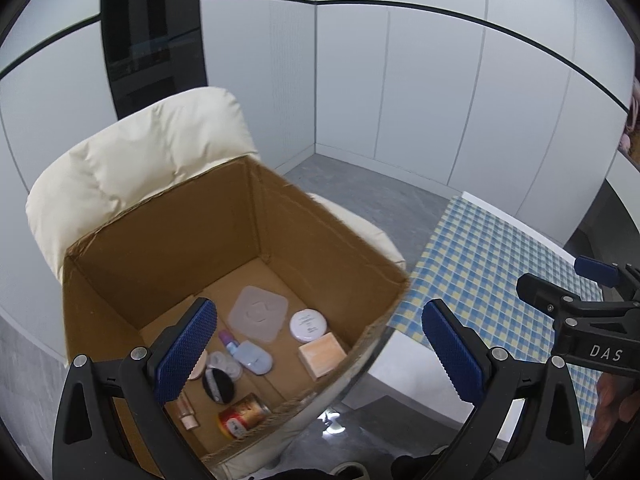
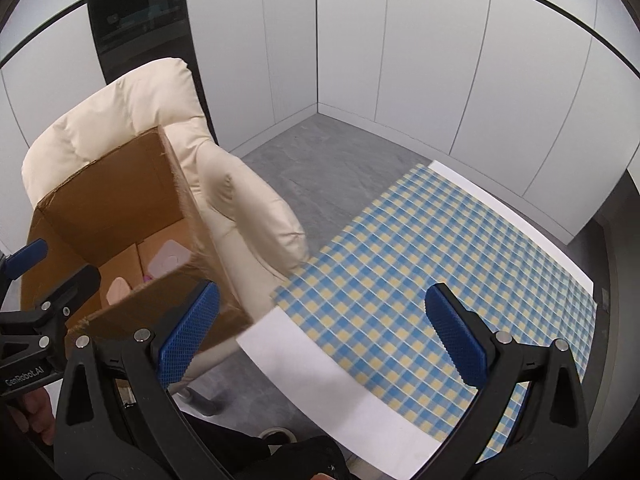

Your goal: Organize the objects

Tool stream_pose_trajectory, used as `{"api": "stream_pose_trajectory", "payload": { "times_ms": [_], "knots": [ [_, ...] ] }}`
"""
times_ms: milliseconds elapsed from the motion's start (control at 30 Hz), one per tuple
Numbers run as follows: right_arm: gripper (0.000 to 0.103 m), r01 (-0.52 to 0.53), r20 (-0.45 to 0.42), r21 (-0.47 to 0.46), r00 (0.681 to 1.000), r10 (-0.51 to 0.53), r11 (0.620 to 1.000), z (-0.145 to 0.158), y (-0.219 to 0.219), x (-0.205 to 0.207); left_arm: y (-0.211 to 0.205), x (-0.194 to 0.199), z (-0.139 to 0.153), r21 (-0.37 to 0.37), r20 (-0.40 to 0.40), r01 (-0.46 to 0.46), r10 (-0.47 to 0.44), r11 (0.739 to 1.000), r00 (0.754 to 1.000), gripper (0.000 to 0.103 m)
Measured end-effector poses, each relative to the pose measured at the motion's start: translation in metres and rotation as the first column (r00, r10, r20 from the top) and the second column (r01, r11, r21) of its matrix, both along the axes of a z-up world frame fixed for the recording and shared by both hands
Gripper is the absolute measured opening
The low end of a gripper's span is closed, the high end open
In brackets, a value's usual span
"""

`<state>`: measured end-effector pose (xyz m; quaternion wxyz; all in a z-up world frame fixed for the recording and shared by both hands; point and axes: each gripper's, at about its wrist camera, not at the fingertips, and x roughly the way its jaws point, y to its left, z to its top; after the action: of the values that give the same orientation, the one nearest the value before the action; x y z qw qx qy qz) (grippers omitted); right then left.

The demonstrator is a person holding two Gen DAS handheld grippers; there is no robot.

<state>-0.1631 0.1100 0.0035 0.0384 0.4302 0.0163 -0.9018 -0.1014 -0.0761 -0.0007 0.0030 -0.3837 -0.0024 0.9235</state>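
While the left gripper (image 1: 320, 348) hangs above the near right corner of the box (image 1: 304, 232), its fingers are spread wide with nothing between them. That box sits on a cream armchair (image 1: 140, 156), open at the top, its walls rising steeply around a floor where the sorted things lie: a grey square pad (image 1: 259, 314) toward the back, a white round jar (image 1: 307, 325) just right of it, a peach cube (image 1: 322, 355) near the right wall, a pale blue case (image 1: 252, 357) at the middle, a black puff (image 1: 218, 386) and a red-and-gold can (image 1: 242, 416) lying on its side against the near wall. Most of these sit close together but apart (the left finger hides part of the left side, so contacts there cannot be told).

Right of the box, a narrow gap of grey floor (image 1: 360, 178) separates the chair from the table (image 2: 320, 380), whose white edge runs bare beside a blue-and-yellow checked cloth (image 2: 420, 272). The right gripper (image 2: 320, 334) hovers over the table's near left edge, fingers likewise spread and empty. Nothing stands on the cloth in either view, leaving it open out to the far rim. Beyond it, white wall panels (image 2: 440, 60) close off the corner.
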Motion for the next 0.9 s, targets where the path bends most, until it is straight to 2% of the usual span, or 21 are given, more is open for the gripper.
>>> {"api": "stream_pose_trajectory", "payload": {
  "times_ms": [300, 467, 700, 900],
  "knots": [
    [0.103, 0.049, -0.004, -0.009, 0.999, -0.049, 0.999, 0.009, 0.034, 0.019, 0.034, 0.008, 0.002, -0.001, 0.018, 0.054, -0.054, 0.999, 0.998, 0.103],
    [0.103, 0.051, -0.013, -0.011, 0.999, -0.051, 0.999, 0.017, 0.046, 0.036, 0.051, 0.023, 0.013, -0.009, 0.009, 0.071, -0.071, 0.997, 0.997, 0.103],
    [0.103, 0.042, -0.018, -0.006, 0.999, -0.042, 0.999, 0.025, 0.055, 0.067, 0.057, 0.052, 0.027, -0.012, -0.029, 0.05, -0.05, 0.999, 0.998, 0.103],
    [0.103, 0.086, -0.026, -0.004, 0.996, -0.086, 0.996, 0.029, 0.074, 0.104, 0.059, 0.078, 0.03, -0.014, -0.013, 0.072, -0.072, 0.997, 0.997, 0.103]
  ]
}}
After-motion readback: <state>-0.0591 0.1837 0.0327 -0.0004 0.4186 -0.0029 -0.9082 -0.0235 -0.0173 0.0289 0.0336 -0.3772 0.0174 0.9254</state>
